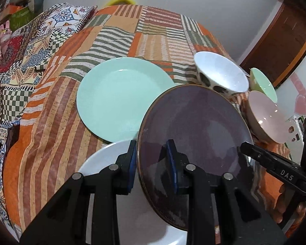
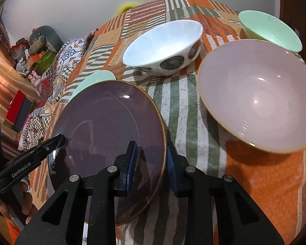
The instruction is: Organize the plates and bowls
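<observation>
Round dark purple plate with a thin gold rim, tilted, lifted above the striped orange cloth. Left gripper fingers pinched on its near edge; right gripper fingers pinched on its other edge. Beside it: mint green plate, white plate, pink bowl.

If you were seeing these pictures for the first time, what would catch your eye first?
The dark purple plate, gripped at opposite edges by the left gripper and right gripper, above the striped cloth. Behind it lies a mint plate; to its right sits a pink bowl.
</observation>
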Demonstrator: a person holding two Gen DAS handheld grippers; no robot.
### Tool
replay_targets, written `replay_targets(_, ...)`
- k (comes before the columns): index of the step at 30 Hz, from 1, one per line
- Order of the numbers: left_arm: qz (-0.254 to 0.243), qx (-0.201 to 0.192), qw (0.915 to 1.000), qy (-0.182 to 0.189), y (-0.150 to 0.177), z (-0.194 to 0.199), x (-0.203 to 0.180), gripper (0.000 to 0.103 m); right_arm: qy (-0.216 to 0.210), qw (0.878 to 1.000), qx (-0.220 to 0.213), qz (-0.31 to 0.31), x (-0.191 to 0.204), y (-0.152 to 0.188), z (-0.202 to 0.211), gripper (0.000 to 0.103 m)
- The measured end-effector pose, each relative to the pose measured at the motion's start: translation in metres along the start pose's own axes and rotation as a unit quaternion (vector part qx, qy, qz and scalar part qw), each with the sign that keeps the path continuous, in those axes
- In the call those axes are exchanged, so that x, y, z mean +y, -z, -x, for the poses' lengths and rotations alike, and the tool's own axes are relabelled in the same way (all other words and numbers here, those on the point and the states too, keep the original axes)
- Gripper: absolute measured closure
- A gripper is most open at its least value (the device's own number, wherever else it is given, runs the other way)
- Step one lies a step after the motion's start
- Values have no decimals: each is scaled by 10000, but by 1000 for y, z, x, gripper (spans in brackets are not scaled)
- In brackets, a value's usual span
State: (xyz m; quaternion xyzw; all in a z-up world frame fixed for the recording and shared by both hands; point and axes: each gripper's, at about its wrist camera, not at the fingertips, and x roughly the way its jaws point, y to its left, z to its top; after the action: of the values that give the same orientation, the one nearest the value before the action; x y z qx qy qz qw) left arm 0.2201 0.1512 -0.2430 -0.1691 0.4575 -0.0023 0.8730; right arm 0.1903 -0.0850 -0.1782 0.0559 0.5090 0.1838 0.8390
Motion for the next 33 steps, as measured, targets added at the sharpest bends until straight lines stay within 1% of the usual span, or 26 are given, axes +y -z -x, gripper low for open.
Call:
replay_targets(9,-229,75,9997,98,15,19,-30,75,30,9996,-197,-178,-12,13,34,77)
replay_targets(14,-389,121,9990,190,26,29,-52,75,124,9991,-325,-254,-17,21,53,77)
replay_targets(21,-615,218,9974,306,44,35,-77,75,265,9982,-386,-370,-31,34,73,77)
replay_targets(26,-707,348,9962,371,54,33,-86,75,326,9977,-383,-449,-38,42,80,77)
replay_targets(33,-806,606,9941,401,66,21,-96,75,422,9970,-311,-565,-49,51,78,77)
